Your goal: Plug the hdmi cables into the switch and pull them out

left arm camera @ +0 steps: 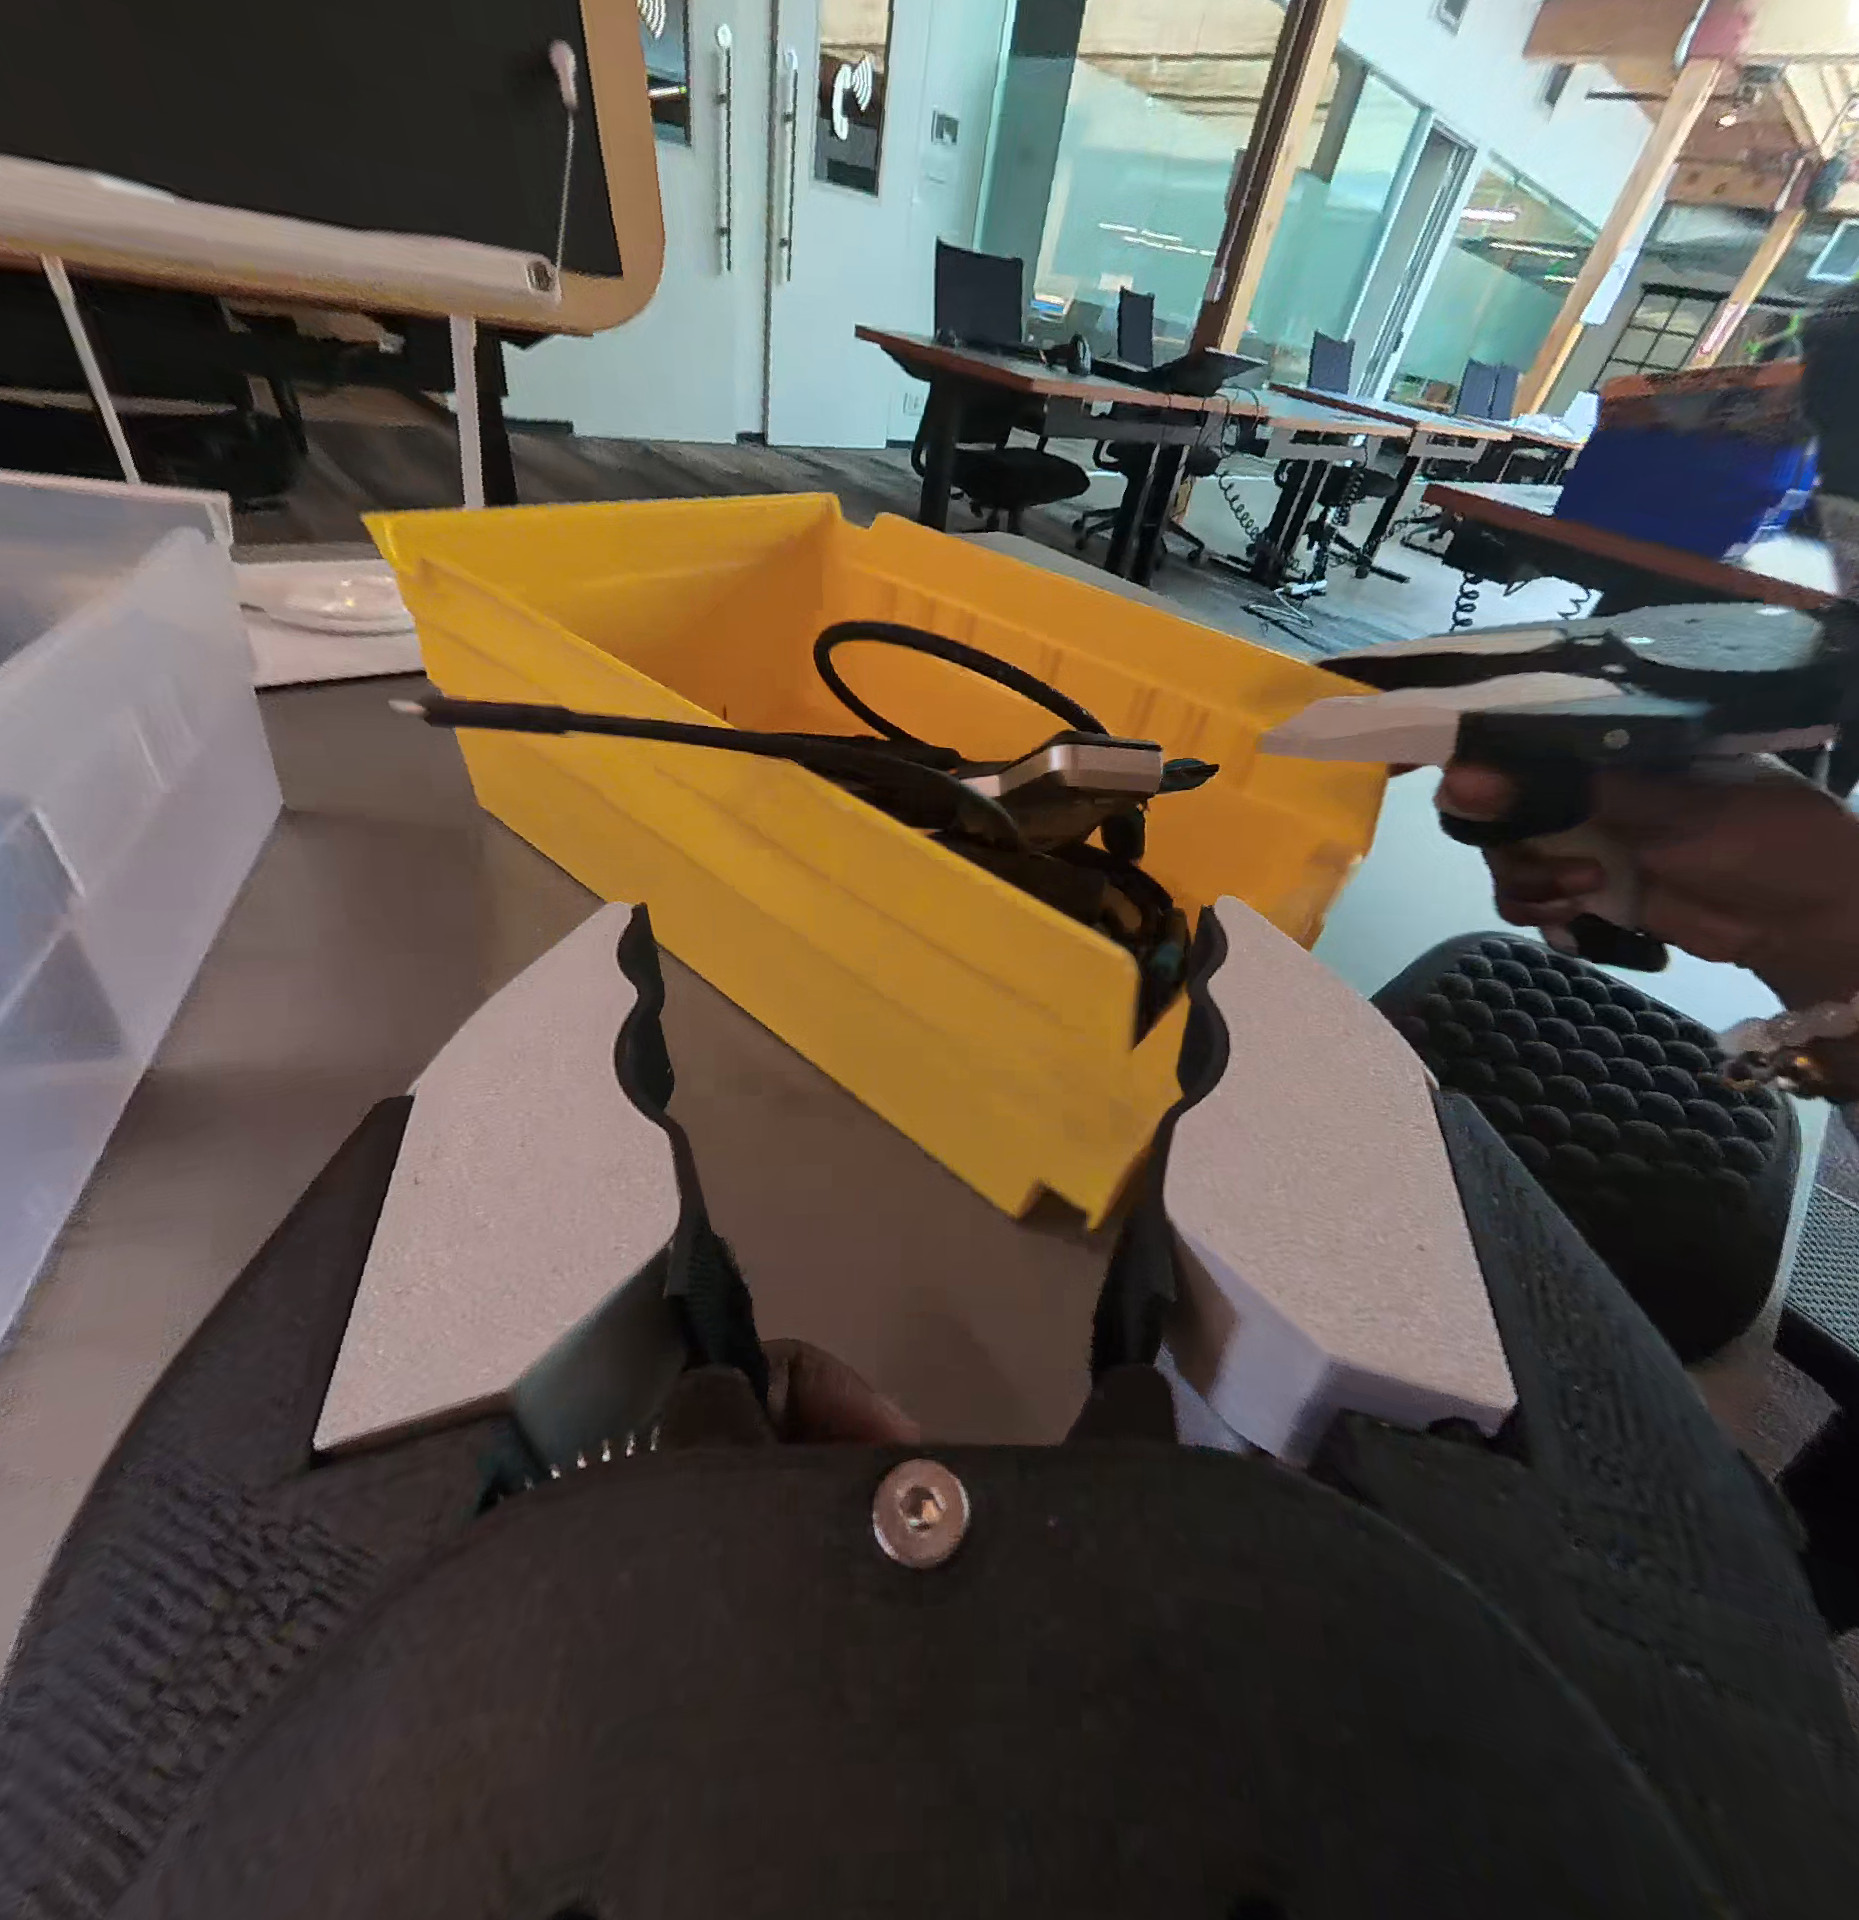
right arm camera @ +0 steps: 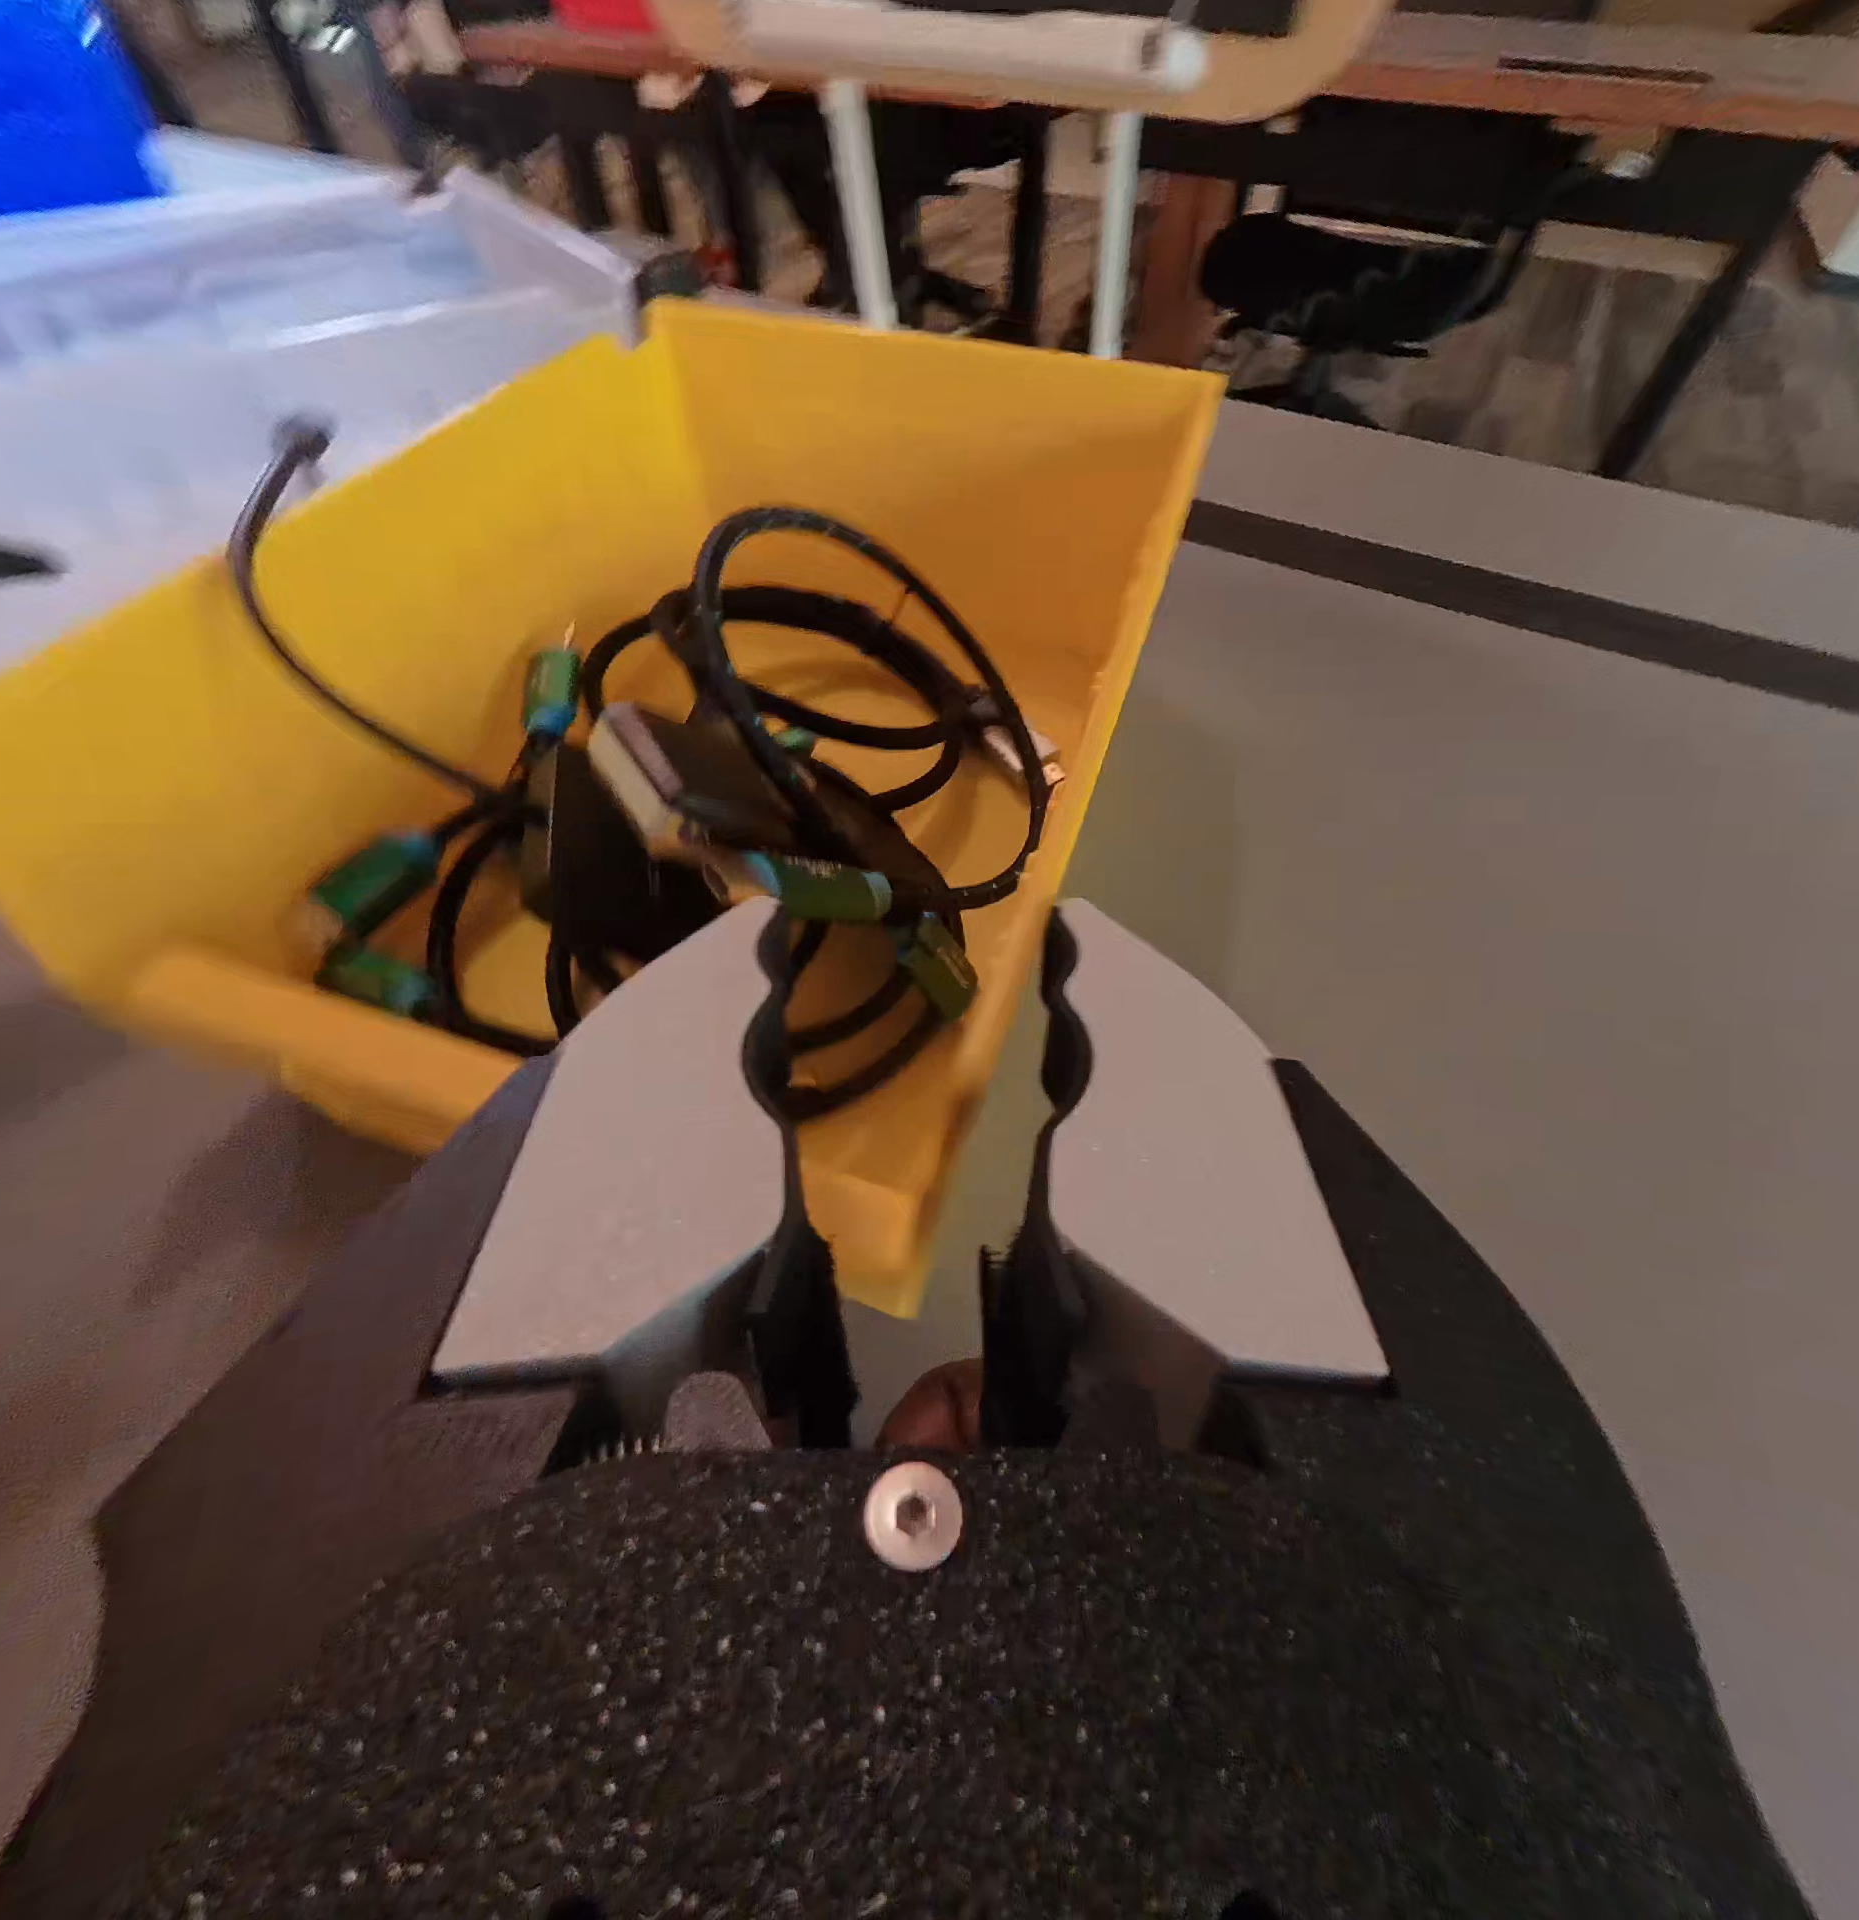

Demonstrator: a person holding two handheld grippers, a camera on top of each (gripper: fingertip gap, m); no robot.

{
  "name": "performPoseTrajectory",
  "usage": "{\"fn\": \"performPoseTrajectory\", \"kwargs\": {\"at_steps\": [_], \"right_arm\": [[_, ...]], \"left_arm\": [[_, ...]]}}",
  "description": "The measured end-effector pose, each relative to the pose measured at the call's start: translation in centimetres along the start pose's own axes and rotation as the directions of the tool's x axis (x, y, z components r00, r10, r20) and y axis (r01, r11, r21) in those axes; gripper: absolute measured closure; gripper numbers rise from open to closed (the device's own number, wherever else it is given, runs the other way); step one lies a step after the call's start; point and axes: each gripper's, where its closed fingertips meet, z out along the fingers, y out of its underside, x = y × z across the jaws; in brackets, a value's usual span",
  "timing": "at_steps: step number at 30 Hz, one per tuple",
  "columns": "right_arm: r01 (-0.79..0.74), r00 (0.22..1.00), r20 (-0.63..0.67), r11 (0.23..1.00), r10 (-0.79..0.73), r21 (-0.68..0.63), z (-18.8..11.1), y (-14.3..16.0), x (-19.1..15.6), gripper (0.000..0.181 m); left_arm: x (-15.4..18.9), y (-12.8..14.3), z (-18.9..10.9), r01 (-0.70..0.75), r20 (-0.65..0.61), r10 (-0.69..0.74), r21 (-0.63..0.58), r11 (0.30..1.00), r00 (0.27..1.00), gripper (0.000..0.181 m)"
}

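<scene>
A yellow bin (left arm camera: 800,914) stands on the grey table and holds a tangle of black HDMI cables (left arm camera: 946,686) with green plugs (right arm camera: 821,883). A small silver and black switch (left arm camera: 1086,767) lies on top of the tangle; it also shows in the right wrist view (right arm camera: 655,779). One cable end (left arm camera: 489,715) sticks out over the bin's left wall. My left gripper (left arm camera: 925,935) is open and empty, with the bin's near corner between its fingers. My right gripper (right arm camera: 914,925) is open and empty just above the bin's near edge; it also shows in the left wrist view (left arm camera: 1294,701) at the bin's right wall.
A translucent plastic box (left arm camera: 94,779) stands to the left of the bin. A white plate (left arm camera: 333,603) lies behind it. A black mesh chair (left arm camera: 1590,1091) is at the table's right edge. The grey table (right arm camera: 1476,935) stretches to the right of the bin.
</scene>
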Motion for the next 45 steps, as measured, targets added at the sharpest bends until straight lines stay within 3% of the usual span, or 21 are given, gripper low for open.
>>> {"fn": "performPoseTrajectory", "kwargs": {"at_steps": [2,5,8,9,10,11,13,18,22,27,34,40,45], "right_arm": [[0.007,0.998,0.055,1.0,-0.008,0.013,-0.4,0.1,-1.3,0.145],[-0.094,0.996,0.004,0.993,0.094,0.07,-0.1,-0.2,-1.6,0.119],[-0.064,0.996,-0.059,0.995,0.059,-0.078,1.1,2.2,-2.5,0.113],[-0.021,0.996,-0.084,0.986,0.007,-0.166,1.5,3.6,-2.8,0.115],[0.029,0.993,-0.108,0.968,-0.057,-0.249,1.9,4.7,-3.0,0.129],[0.064,0.986,-0.13,0.962,-0.101,-0.264,2.1,4.7,-3.1,0.156],[0.137,0.951,-0.23,0.95,-0.205,-0.28,2.1,4.2,-2.5,0.168],[0.222,0.923,-0.297,0.968,-0.247,-0.115,1.2,1.7,-4.0,0.171],[0.293,0.891,-0.385,0.953,-0.242,0.078,-0.8,-2.2,-5.4,0.17],[0.354,0.896,-0.357,0.911,-0.265,0.213,-1.3,-8.5,-9.5,0.169],[0.355,0.934,-0.083,0.876,-0.347,0.326,4.6,-13.9,-21.3,0.168],[0.297,0.891,0.202,0.858,-0.407,0.419,10.3,-15.1,-34.7,0.167],[0.303,0.83,0.344,0.872,-0.439,0.384,13.0,-12.2,-42.7,0.166]], "left_arm": [[-0.1,1.0,0.5,0.036,0.007,-0.036,-0.043,0.998,0.999,0.085],[-0.8,2.7,1.0,0.073,0.039,-0.068,-0.142,0.987,0.997,0.088],[-1.6,3.1,1.3,0.09,0.069,-0.079,-0.176,0.98,0.995,0.116],[-2.0,3.2,1.5,0.07,0.096,-0.052,-0.189,0.979,0.994,0.132],[-2.5,3.2,1.6,0.037,0.125,-0.012,-0.199,0.979,0.992,0.144],[-2.8,3.1,1.7,0.004,0.146,0.028,-0.211,0.977,0.989,0.147],[-3.8,2.8,1.8,-0.093,0.209,0.145,-0.239,0.967,0.967,0.155],[-4.3,0.1,0.8,-0.208,0.252,0.236,-0.134,0.969,0.938,0.164],[-3.4,-4.7,-1.6,-0.338,0.312,0.313,0.03,0.941,0.897,0.166],[-4.9,-10.3,-6.9,-0.404,0.412,0.348,0.054,0.913,0.842,0.167],[-11.3,-12.7,-19.2,-0.373,0.652,0.326,-0.07,0.925,0.685,0.167],[-16.2,-11.6,-31.5,-0.298,0.822,0.31,-0.18,0.938,0.478,0.166],[-19.3,-7.6,-37.8,-0.187,0.878,0.24,-0.176,0.967,0.415,0.168]]}}
